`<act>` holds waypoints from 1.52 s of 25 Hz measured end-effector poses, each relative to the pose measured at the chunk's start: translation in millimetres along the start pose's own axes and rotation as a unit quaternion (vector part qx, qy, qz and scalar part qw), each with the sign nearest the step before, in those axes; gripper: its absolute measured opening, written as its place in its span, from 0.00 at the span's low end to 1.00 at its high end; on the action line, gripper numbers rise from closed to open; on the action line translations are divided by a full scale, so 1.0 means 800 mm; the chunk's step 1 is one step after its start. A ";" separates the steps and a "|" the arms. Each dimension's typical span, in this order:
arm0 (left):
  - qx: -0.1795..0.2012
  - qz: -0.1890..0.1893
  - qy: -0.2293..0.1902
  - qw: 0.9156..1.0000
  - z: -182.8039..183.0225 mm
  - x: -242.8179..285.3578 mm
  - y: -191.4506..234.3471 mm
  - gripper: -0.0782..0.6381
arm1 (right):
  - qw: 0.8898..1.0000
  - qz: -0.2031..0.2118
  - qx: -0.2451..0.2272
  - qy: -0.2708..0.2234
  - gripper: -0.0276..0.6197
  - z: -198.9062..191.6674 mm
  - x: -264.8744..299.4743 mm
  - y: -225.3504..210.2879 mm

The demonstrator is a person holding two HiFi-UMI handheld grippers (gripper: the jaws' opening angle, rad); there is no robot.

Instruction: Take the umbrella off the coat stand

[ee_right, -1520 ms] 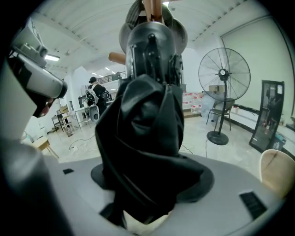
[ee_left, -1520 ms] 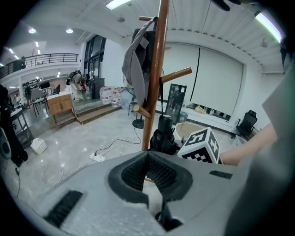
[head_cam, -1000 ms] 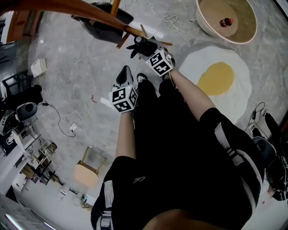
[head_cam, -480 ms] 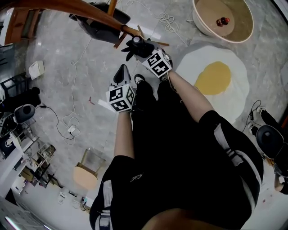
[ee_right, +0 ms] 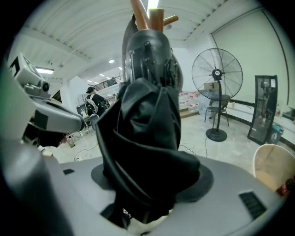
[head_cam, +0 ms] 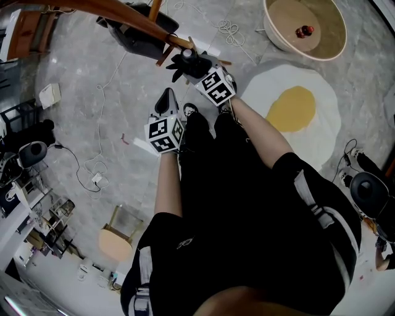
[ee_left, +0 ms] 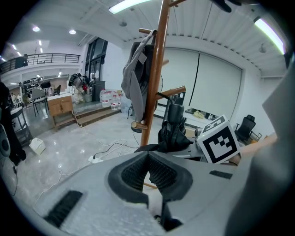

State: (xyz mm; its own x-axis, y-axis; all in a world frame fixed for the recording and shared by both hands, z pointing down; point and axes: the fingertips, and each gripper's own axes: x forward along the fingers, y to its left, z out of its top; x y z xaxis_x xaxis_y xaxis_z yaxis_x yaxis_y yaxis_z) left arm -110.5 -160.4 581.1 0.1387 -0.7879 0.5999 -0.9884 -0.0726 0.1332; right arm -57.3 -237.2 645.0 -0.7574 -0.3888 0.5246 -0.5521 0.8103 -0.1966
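A black folded umbrella (ee_right: 147,133) fills the middle of the right gripper view, its top against the wooden coat stand (ee_right: 140,14). My right gripper (ee_right: 150,179) is shut on the umbrella's fabric. In the head view the right gripper (head_cam: 187,63) holds the umbrella (head_cam: 179,69) beside the stand's pole (head_cam: 123,12) and pegs. My left gripper (head_cam: 166,102) hangs a little nearer to me, apart from the umbrella. In the left gripper view its jaws (ee_left: 151,168) are shut with nothing between them. Beyond them are the stand (ee_left: 158,69) and the umbrella (ee_left: 174,131).
A grey garment (ee_left: 134,78) hangs on the stand. On the floor lie a fried-egg rug (head_cam: 296,111), a round beige basket (head_cam: 274,31), cables (head_cam: 99,166) and a small stool (head_cam: 117,231). A standing fan (ee_right: 216,78) and a mirror (ee_right: 262,108) are off to the right.
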 end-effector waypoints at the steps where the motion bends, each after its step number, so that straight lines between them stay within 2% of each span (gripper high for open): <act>1: 0.001 0.000 -0.001 1.000 0.000 0.000 0.000 0.11 | 1.000 0.000 0.000 0.000 0.48 0.000 0.000 0.001; 26: 0.002 0.000 -0.012 1.000 -0.006 -0.018 -0.008 0.11 | 1.000 -0.005 0.001 -0.024 0.48 0.009 -0.033 0.018; 38: 0.009 -0.005 -0.017 1.000 -0.010 -0.030 -0.017 0.11 | 0.999 -0.021 0.008 -0.037 0.48 0.012 -0.055 0.017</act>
State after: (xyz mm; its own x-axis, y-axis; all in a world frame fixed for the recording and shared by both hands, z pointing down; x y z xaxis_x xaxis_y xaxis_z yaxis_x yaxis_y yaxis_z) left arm -99.7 -135.5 571.2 0.1460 -0.8077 0.5712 -0.9881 -0.0903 0.1249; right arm -34.7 -213.2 611.5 -0.7567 -0.4549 0.4695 -0.5892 0.7857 -0.1883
